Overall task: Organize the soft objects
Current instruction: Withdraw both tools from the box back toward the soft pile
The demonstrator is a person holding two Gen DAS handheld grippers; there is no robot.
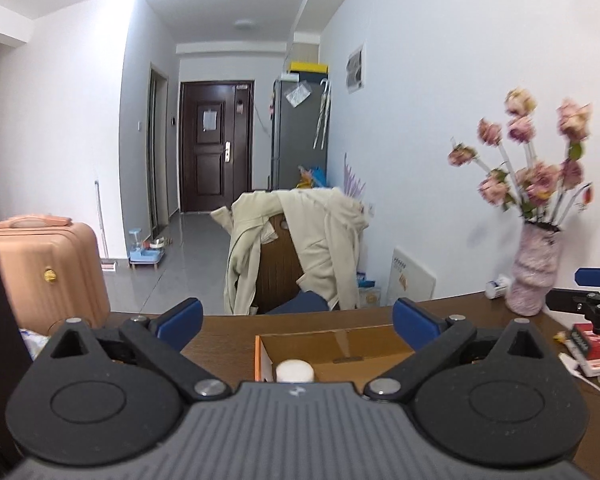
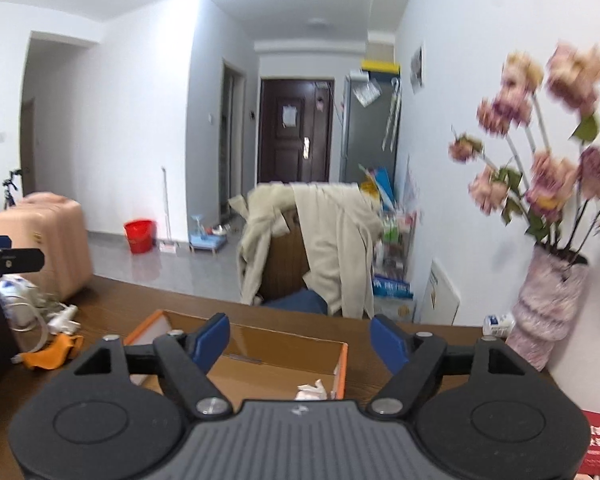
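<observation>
An open cardboard box [image 1: 340, 340] with an orange rim stands on the brown table, low in both wrist views. Inside it in the left wrist view lies a white rounded soft object [image 1: 295, 371]. The right wrist view shows a crumpled white soft piece [image 2: 311, 392] near the right wall of the box [image 2: 284, 346]. My left gripper [image 1: 298, 316] hangs above the box, open, with nothing between its blue pads. My right gripper [image 2: 300, 334] is also above the box, open and empty. Each gripper shows at the edge of the other's view.
A pink vase of flowers [image 1: 534, 276] stands on the table by the right wall, with a red box [image 1: 592, 346] and white cables near it. An orange cloth-like item [image 2: 50, 354] and cables lie at the table's left. Behind are a chair with a beige jacket [image 1: 320, 240] and a pink suitcase [image 1: 48, 272].
</observation>
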